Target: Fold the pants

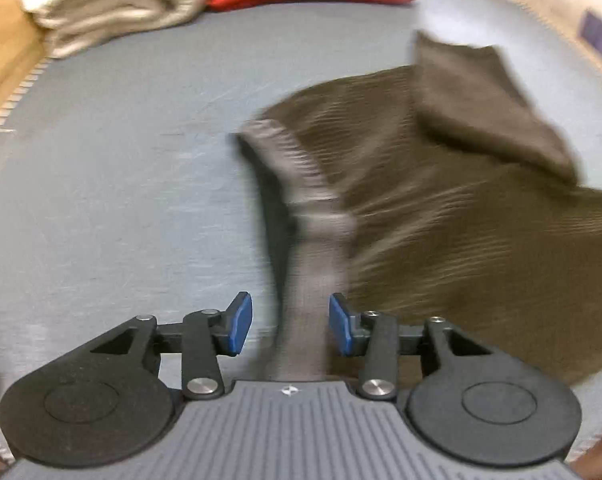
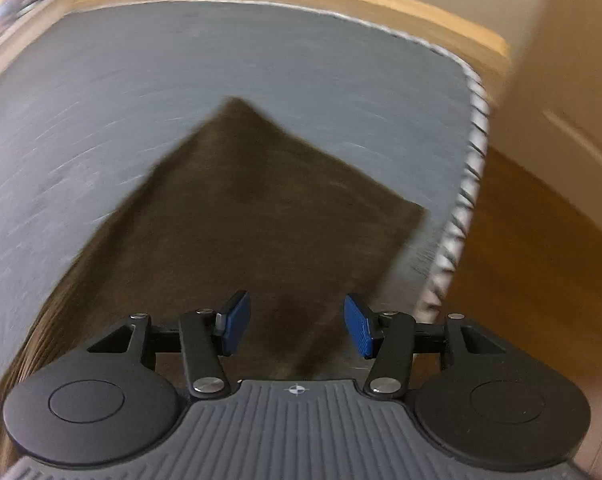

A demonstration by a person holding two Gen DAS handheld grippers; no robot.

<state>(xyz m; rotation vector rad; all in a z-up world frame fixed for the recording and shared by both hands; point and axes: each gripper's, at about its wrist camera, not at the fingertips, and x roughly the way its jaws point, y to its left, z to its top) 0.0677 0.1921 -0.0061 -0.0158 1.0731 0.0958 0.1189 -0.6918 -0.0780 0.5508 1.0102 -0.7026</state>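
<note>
Here the brown pants (image 1: 461, 208) lie on the grey worktop (image 1: 101, 200). Their waistband (image 1: 313, 248) runs from 12 o'clock between the left gripper (image 1: 291, 326) jaws, unclamped; the right gripper (image 2: 297, 330) jaws hover released over a leg corner.

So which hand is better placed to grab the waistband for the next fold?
Probably the left. The waistband runs up between the left tongs, pads apart and not visibly pressing it. The right tongs stand open over plain brown cloth.
</note>
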